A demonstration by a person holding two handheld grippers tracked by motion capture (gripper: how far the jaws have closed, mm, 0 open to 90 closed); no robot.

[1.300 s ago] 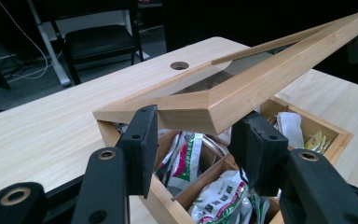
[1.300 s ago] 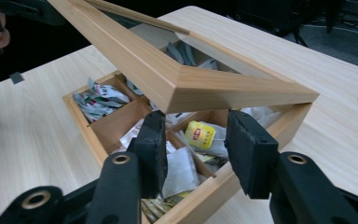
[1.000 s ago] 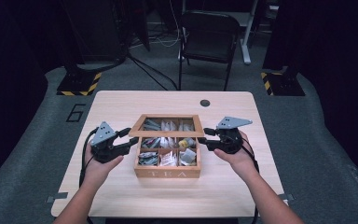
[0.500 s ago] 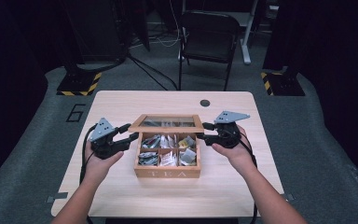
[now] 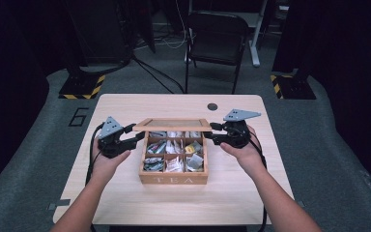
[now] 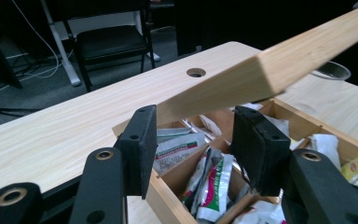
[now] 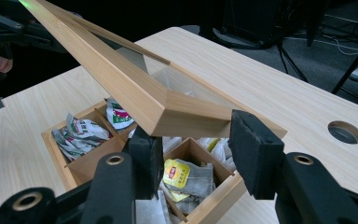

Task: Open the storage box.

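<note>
A wooden tea box (image 5: 174, 179) marked TEA stands mid-table, its compartments full of tea bags (image 5: 174, 150). Its glass-paned lid (image 5: 171, 124) is hinged at the back and tilted up at the front. My left gripper (image 5: 137, 135) is shut on the lid's front left corner, which runs between its pads (image 6: 140, 144) as a pale wooden edge (image 6: 270, 74). My right gripper (image 5: 211, 133) is shut on the front right corner. In the right gripper view that lid corner (image 7: 186, 116) fills the gap between the pads (image 7: 256, 154), above a yellow tea bag (image 7: 177, 172).
A round cable hole (image 5: 212, 106) sits in the table (image 5: 125, 198) behind the box, right of centre. A dark chair (image 5: 217, 34) stands on the floor beyond the far edge. Bare wood lies to both sides of the box and in front of it.
Both grippers have moved slightly away from me with the lid's corners. The lid has swung further up, so it now uncovers the back row of compartments.
</note>
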